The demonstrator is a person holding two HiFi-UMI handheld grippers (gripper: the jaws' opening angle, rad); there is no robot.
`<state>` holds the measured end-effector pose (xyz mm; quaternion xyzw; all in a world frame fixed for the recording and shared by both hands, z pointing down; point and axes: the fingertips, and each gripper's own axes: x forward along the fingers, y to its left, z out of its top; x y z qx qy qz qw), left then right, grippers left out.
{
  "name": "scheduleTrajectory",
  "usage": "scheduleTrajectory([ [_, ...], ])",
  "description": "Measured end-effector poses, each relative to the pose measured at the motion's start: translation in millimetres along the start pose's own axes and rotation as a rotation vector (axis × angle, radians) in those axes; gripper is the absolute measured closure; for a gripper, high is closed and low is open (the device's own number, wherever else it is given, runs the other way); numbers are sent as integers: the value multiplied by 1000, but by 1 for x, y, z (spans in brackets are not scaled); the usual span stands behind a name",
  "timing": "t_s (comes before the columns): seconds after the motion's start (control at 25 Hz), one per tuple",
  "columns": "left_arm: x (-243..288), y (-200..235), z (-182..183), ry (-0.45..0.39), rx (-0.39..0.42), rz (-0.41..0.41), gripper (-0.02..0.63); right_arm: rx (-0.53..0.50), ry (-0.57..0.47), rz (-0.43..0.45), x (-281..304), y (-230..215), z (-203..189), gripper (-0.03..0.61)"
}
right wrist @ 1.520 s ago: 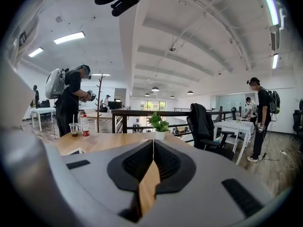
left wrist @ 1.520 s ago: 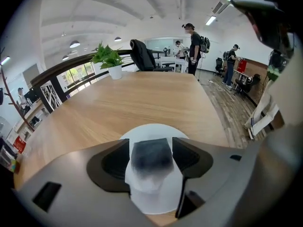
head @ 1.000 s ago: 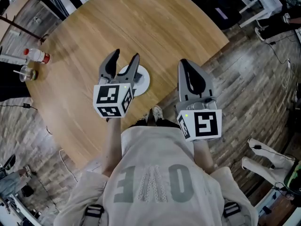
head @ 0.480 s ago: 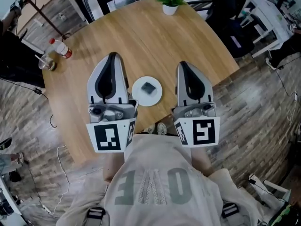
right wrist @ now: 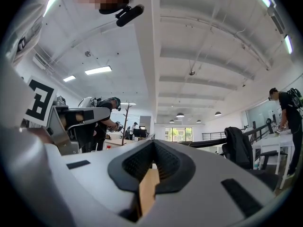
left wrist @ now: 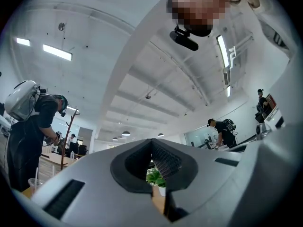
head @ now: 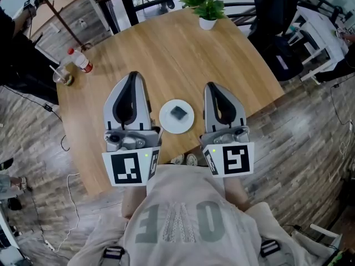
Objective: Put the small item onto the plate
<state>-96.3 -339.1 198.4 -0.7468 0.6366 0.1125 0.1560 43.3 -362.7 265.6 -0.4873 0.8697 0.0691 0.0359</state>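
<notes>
Resting on the plate [head: 166,124] — small item [head: 178,113].

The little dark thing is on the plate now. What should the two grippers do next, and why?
Probably just draw both grippers back toward the person and stop. The small dark item lies on the white plate, so the job looks done. The left gripper and the right gripper flank the plate, both shut with nothing between them.

Beige grey-lettered T-shirt [head: 177,220] — grey left hand-held gripper [head: 133,75], right hand-held gripper [head: 211,86]
</notes>
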Motion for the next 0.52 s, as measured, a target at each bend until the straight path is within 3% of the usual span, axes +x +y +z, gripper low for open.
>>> scheduleTrajectory([
  [0.52,10,-6,5,-15,-15,-31,606,-11,3,-24,1,-13,-1,561],
])
